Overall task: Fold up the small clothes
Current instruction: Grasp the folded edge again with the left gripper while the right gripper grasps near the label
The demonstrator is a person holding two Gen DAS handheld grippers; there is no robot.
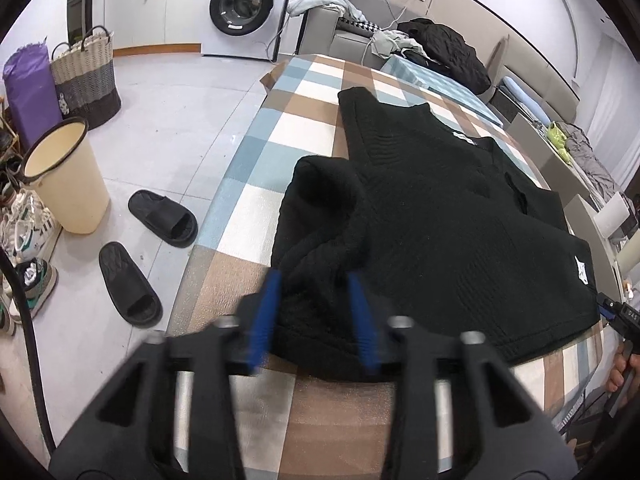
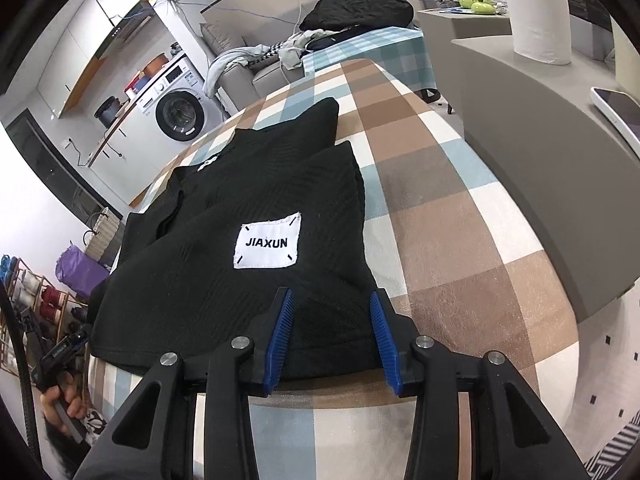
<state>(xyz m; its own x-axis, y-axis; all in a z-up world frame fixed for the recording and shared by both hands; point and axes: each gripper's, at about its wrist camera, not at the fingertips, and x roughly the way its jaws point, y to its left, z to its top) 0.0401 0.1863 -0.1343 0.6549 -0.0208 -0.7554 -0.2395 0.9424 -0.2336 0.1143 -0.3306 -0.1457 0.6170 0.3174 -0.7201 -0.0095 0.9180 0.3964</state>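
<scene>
A black knit top (image 1: 440, 216) lies spread on the checked table cover (image 1: 304, 132), its left sleeve bunched up near my left gripper. My left gripper (image 1: 316, 280) is open, its blue pads (image 1: 266, 320) on either side of the bunched hem fabric. In the right wrist view the same top (image 2: 240, 208) shows a white JIAXUN label (image 2: 267, 246). My right gripper (image 2: 332, 300) is open, its blue pads (image 2: 280, 336) straddling the near right hem corner. The right gripper shows at the far right of the left view (image 1: 618, 316).
On the floor left of the table stand a cream bin (image 1: 64, 176), two black slippers (image 1: 160, 220), a woven basket (image 1: 86, 76) and a washing machine (image 1: 244, 8). A grey counter (image 2: 540, 160) with a paper roll (image 2: 538, 16) lies right of the table. More clothes (image 2: 356, 8) lie at the far end.
</scene>
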